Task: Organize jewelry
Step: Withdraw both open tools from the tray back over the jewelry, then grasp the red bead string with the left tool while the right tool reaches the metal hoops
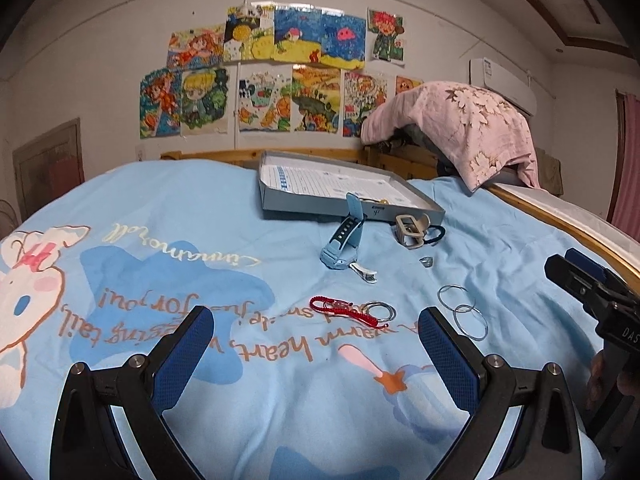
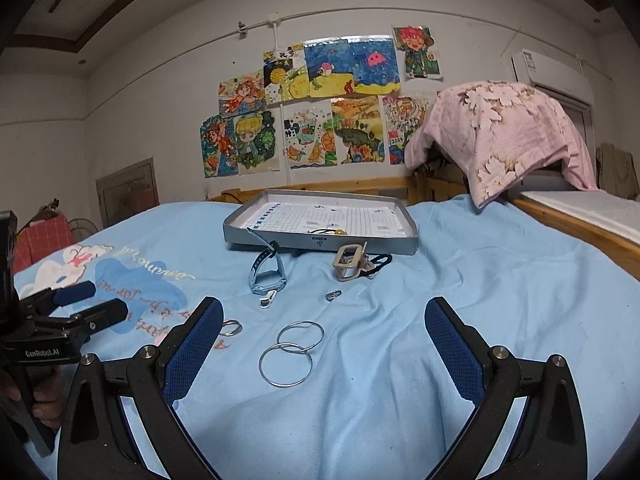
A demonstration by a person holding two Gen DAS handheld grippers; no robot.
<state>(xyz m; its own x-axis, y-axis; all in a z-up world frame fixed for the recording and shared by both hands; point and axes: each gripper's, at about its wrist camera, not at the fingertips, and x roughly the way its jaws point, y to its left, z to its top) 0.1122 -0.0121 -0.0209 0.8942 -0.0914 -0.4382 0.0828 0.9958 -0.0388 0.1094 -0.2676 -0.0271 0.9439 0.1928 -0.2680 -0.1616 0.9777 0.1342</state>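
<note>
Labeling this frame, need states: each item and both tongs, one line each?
left tongs: open, empty
right tongs: open, empty
tray: open, on bed, nearly empty
blue watch: on bedsheet, strap propped on tray
two large rings: flat, overlapping
red cord bracelet: on bedsheet, beside small rings
hair clip: on bedsheet

My two wrist views sit low over the bed (image 1: 200, 208), facing twelve o'clock, sharing the tray (image 2: 320, 240) and wall drawings (image 1: 276, 76).
</note>
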